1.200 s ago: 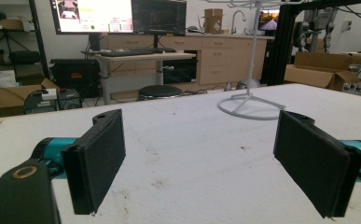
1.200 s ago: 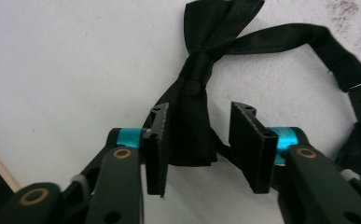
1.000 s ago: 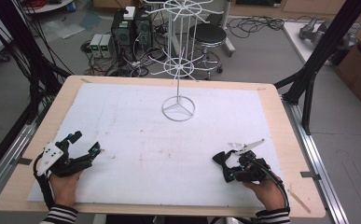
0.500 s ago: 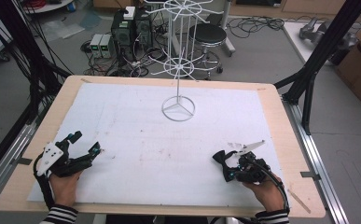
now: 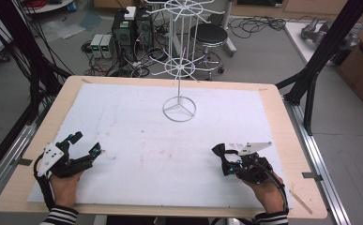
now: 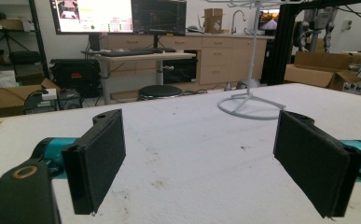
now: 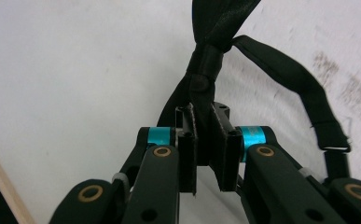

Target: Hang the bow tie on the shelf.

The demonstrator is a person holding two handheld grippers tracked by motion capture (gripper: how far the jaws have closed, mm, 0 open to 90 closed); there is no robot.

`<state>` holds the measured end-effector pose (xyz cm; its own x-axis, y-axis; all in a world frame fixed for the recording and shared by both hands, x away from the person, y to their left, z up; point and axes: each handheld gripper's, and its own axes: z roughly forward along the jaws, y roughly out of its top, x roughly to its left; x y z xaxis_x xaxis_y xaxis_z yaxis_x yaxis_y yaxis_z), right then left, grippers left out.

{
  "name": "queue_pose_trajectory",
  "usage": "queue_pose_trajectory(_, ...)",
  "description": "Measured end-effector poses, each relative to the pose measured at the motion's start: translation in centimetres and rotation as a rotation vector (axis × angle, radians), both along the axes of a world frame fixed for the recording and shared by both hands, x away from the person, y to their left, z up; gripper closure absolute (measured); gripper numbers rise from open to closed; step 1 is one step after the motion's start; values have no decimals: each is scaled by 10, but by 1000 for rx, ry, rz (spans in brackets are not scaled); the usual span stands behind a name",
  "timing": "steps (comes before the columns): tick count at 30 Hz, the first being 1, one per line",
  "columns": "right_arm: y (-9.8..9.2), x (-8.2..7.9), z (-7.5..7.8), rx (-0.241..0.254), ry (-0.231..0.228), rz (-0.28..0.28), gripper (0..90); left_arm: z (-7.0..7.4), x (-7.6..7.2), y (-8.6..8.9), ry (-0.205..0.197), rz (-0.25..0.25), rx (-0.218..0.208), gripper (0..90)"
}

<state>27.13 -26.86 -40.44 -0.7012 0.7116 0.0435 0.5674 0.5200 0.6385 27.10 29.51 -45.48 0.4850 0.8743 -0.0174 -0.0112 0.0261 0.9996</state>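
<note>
Tongs on the left, the left gripper (image 5: 86,143), rest near the table's front left corner with their jaws spread wide and nothing between them; in the left gripper view the two black pads (image 6: 99,163) stand far apart over bare white mat (image 6: 192,140). Ahead of them and off to their right stands the white wire rack (image 5: 179,70), its ring base on the mat well apart from both tools; its hooks carry nothing that can be made out.

Farther right, the right gripper (image 5: 226,157) has just been closing and now clamps a black bow tie (image 5: 219,151), jaws drawn narrow on it. In the right gripper view the pads pinch the fabric just below the tie's knot (image 7: 206,60), so the tie's long axis runs straight out from the jaw tips, away from the hand. Its strap (image 7: 304,98) loops out to one side of the jaws and curves back beside them, lying on the mat. The tie's upper wings are cut off by the top edge of that view, and from above the tie is a small dark shape, its details hard to tell. A white plate (image 5: 252,147) sits on top of this gripper.
</note>
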Motion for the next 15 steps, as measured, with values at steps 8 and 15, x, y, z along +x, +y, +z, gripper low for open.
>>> queue_pose_trajectory(8, -1, 1, 9, 78, -91, -55, 821, 0, 0, 0, 0, 0, -1, 171)
queue_pose_trajectory(15, 2, 3, 16, 132, -163, -100, 822, 0, 0, 0, 1, 0, 0, 171)
